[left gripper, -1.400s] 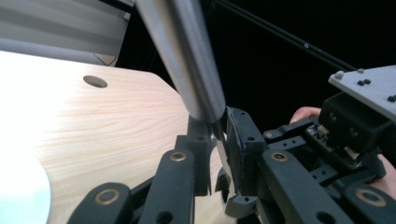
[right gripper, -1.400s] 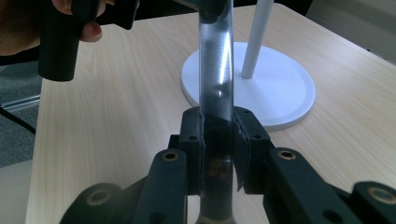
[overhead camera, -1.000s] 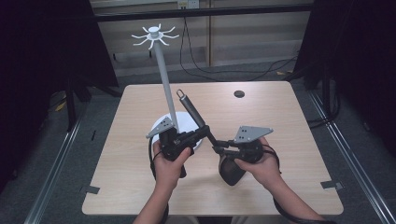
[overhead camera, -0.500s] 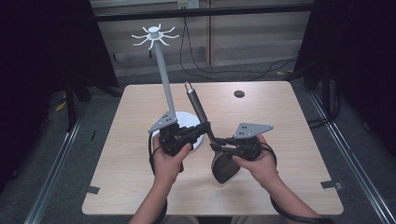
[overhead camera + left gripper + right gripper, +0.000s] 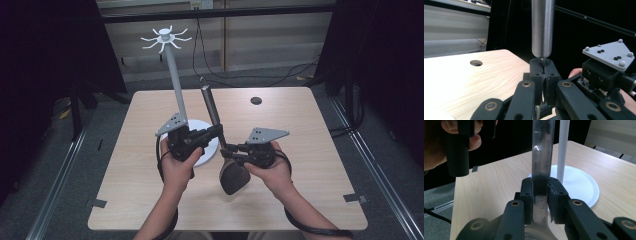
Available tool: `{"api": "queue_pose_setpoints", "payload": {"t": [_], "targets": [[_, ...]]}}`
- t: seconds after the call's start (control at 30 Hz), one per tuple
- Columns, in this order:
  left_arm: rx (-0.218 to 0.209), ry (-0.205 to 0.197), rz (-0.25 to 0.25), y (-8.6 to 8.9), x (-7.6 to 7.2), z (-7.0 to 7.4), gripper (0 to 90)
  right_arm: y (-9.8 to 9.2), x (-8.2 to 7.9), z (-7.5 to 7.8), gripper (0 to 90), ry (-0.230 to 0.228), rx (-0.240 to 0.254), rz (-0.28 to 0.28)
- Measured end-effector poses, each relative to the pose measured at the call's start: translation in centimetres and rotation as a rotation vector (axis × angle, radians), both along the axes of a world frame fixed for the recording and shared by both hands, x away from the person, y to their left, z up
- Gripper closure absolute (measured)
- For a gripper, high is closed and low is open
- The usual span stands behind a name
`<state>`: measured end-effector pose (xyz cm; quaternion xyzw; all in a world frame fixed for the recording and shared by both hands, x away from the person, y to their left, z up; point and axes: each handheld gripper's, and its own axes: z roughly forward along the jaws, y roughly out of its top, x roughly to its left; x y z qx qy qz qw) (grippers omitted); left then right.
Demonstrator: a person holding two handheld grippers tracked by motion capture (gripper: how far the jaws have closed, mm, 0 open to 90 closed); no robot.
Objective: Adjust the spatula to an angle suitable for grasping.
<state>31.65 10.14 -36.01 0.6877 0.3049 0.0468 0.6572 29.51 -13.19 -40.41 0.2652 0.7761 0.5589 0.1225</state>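
Observation:
A utensil with a steel handle and a black head stands nearly upright over the table, head down, held by both grippers. My left gripper is shut on the thin neck just below the steel handle, jaws pressed together. Lower down, my right gripper is shut on the shaft, pads on either side. A white hook stand with a round base rises just left of the utensil; its pole stands right behind the shaft.
The wooden table has a round hole at the back right. Dark tape marks sit at its front corners. Black cables lie on the floor behind. The right gripper's grey plate is close beside my left jaws.
The utensil's steel handle has swung up from a lean toward the stand to nearly upright, its top higher. Both hands have stayed almost in place, grips unchanged.

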Motion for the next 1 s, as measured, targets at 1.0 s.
{"api": "queue_pose_setpoints", "payload": {"t": [1.0], "targets": [[0.082, -0.092, 0.012, 1.6, 0.7, 2.8, 88.1, -3.5, 0.1, -0.8, 47.5, 0.018, -0.047, -0.106]]}}
